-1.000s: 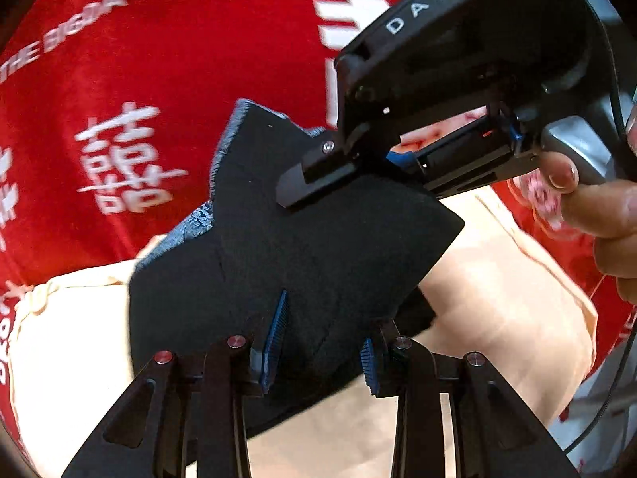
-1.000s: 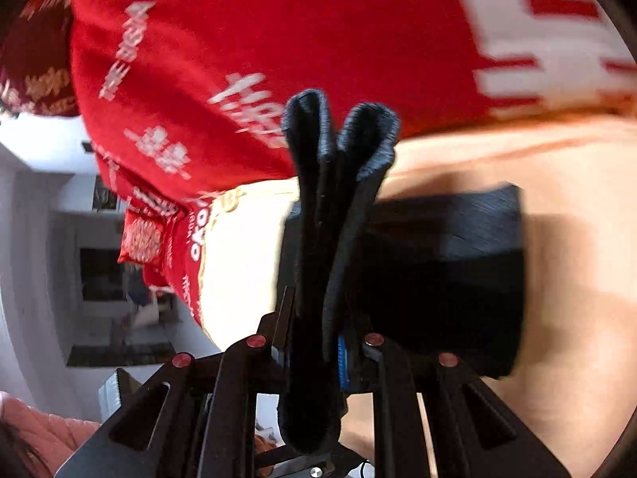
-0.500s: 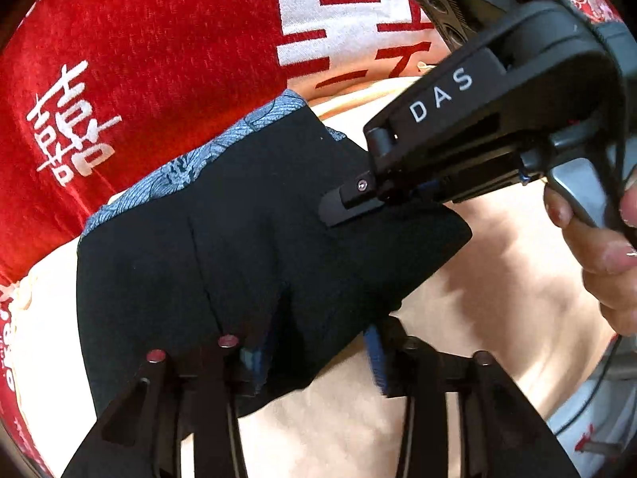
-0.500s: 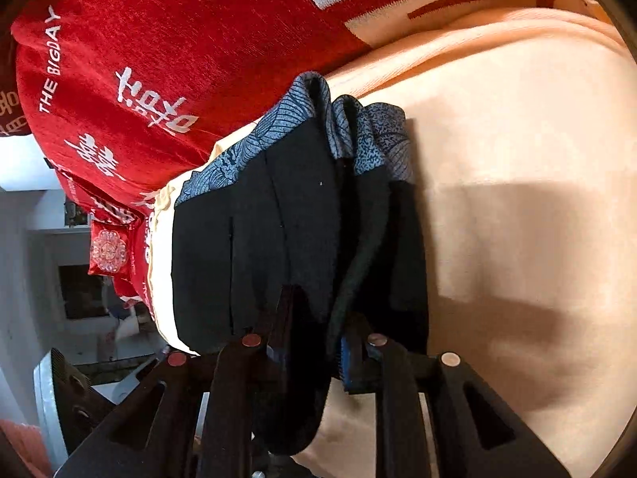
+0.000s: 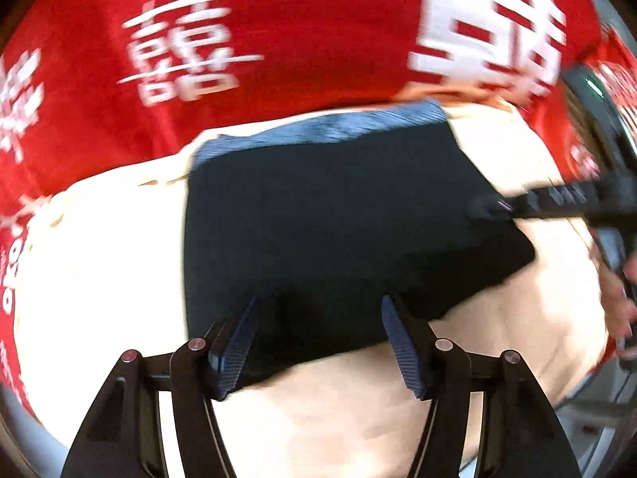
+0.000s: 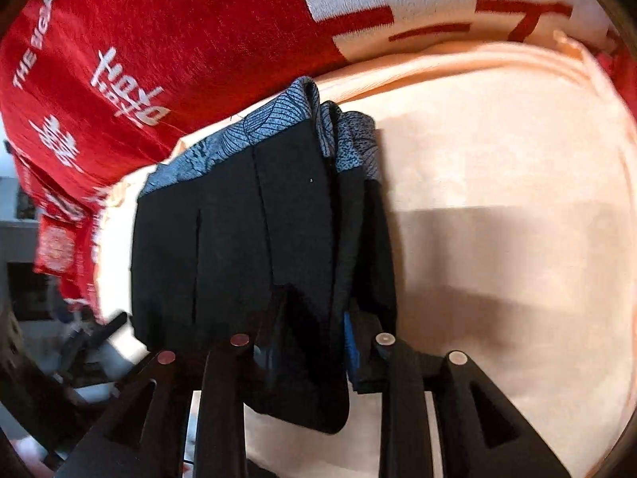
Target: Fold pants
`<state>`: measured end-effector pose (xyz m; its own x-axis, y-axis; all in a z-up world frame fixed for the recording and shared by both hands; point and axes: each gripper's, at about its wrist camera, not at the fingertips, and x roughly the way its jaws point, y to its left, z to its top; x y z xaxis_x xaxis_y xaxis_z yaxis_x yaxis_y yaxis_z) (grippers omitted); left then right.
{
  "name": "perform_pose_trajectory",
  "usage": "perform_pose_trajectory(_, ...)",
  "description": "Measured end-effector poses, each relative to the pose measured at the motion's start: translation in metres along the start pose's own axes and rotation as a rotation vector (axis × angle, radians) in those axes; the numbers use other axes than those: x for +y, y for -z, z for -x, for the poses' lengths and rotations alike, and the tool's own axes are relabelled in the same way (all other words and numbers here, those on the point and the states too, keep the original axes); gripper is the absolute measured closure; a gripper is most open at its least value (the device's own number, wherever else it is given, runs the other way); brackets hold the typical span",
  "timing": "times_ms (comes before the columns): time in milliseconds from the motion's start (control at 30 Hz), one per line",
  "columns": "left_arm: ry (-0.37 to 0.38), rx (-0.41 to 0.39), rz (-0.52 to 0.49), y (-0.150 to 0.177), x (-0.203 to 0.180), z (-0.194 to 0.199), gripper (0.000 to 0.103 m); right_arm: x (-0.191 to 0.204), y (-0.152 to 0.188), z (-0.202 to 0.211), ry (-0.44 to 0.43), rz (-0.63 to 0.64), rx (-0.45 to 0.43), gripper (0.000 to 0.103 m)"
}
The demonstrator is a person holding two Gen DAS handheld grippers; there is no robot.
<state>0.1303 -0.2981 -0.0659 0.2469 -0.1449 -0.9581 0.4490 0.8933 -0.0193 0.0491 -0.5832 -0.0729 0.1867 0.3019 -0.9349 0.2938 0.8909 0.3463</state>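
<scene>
One folded pants [image 5: 338, 215] bundle, patterned waistband [image 5: 318, 129] farthest from camera.

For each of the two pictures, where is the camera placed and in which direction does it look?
Left wrist: on the left gripper, looking forward over the folded black pants on the cream cloth; its own open fingers show, plus the right gripper and hand.
Right wrist: on the right gripper, looking along the pants' edge; its fingers grip the fabric.
Shared: pants, cream cloth, red blanket.
</scene>
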Motion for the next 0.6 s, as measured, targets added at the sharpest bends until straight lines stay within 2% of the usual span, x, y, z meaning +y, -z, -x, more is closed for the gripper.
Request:
perform_pose_trajectory(133,-0.025,0.01,0.086,-0.007,0.031,-0.005,0.038,0.006,0.011,0.002,0.124,0.04,-0.01,0.055)
perform_pose_trajectory(300,-0.059,0.03,0.137,-0.005,0.054,-0.013,0.038,0.009,0.024,0.005,0.171,0.027,-0.036,0.055)
perform_pose_trajectory(467,-0.065,0.066,0.167,-0.001,0.064,-0.025,0.038,0.009,0.029,-0.003,0.238,0.015,-0.043,0.046)
perform_pose_trajectory(533,-0.064,0.071,0.179,-0.001,0.067,-0.028,0.029,0.008,0.029,-0.004,0.245,0.001,-0.048,0.044)
perform_pose_trajectory(567,-0.07,0.068,0.188,-0.001,0.069,-0.029,0.019,0.008,0.03,-0.005,0.249,0.0,-0.05,0.042)
perform_pose_trajectory(600,-0.071,0.06,0.196,-0.001,0.07,-0.03,0.018,0.008,0.03,-0.005,0.255,0.001,-0.053,0.042)
